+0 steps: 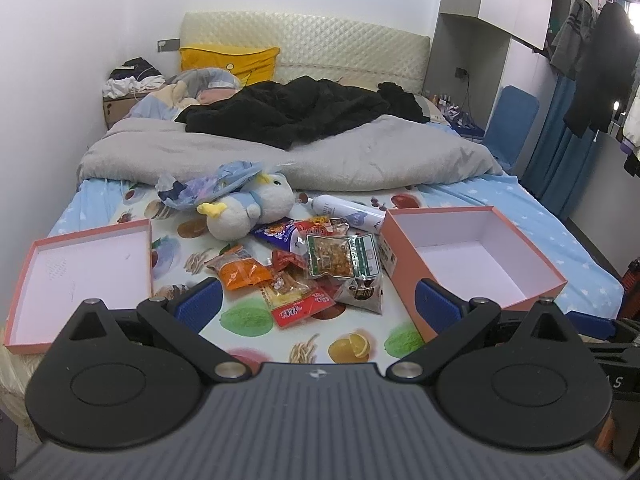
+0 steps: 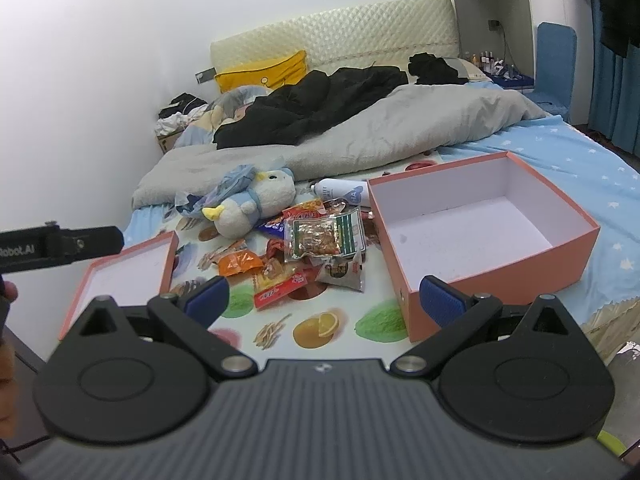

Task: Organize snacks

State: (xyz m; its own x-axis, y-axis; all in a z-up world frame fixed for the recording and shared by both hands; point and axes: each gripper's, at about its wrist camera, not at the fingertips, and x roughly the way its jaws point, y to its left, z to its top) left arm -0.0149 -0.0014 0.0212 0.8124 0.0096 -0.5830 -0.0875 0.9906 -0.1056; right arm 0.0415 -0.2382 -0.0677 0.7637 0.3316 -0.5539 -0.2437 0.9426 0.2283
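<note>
The snack packets [image 1: 316, 268] are heaped on the bed sheet [image 1: 280, 332] just left of the open pink box [image 1: 472, 256]. Both the left gripper [image 1: 318, 304] and right gripper [image 2: 324, 300] are held spread wide, empty, short of the heap.

Both wrist views look from the bed's [image 1: 520, 208] foot toward the headboard [image 2: 332, 36], sharing snack pile [image 1: 316, 264] and box [image 2: 480, 232]

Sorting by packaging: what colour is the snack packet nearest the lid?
Orange packet, beside the lid; left wrist view shows it best.
</note>
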